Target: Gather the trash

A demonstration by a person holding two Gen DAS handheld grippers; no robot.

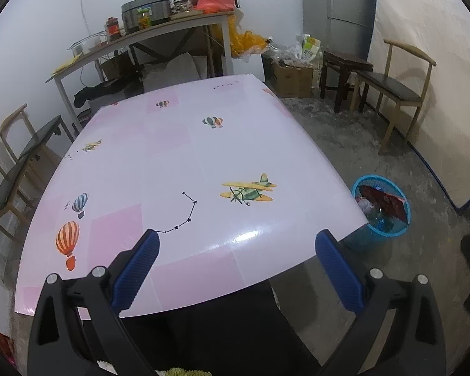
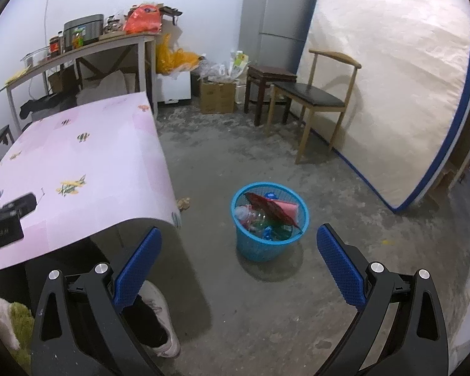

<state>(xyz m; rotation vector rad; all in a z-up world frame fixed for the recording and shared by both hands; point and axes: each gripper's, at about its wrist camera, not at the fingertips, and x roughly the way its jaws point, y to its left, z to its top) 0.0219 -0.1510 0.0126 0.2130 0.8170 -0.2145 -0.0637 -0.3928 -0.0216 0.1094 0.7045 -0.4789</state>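
Both grippers stand spread wide with nothing between their blue pads. One left gripper [image 1: 236,244] hovers over the near edge of a pink table [image 1: 172,169] printed with planes and balloons, aimed across its top. One right gripper [image 2: 238,241] is held above the concrete floor [image 2: 266,163], angled down toward a single blue mesh trash basket [image 2: 268,244] standing just beside the table's corner. Inside it lie a clear plastic bottle [image 2: 246,214] and red wrappers [image 2: 272,208]. One scrap of crumpled paper [image 2: 183,202] sits on the floor by the table edge. Two wooden chairs, one dark stool [image 2: 268,78] and one grey fridge [image 2: 275,15] line the walls.
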